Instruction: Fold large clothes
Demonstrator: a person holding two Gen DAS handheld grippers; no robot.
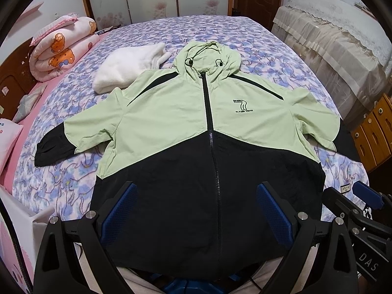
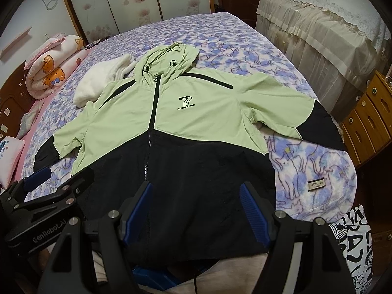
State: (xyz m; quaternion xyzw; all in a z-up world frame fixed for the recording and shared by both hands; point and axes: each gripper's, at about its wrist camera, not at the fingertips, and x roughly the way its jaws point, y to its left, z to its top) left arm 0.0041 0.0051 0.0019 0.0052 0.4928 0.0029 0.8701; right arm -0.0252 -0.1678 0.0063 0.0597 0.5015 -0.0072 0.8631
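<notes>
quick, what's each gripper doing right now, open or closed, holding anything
Left gripper: open, holding nothing, above the jacket hem.
Right gripper: open, holding nothing.

Even indoor light from overhead, moderately bright, slightly cool. Shadows soft and faint under jacket (image 1: pixel 186 112) edges. No strong glare; small glints on metal bolts. Heavy fisheye bending: bed (image 1: pixel 269 49) edges and wardrobe doors (image 2: pixel 127 2) curve. Dark vignette at corners. Centre sharp, rims slightly soft.

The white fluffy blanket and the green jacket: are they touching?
Touching. In the left wrist view the jacket's shoulder lies over the near edge of the white blanket, with no bedspread showing between them.
</notes>
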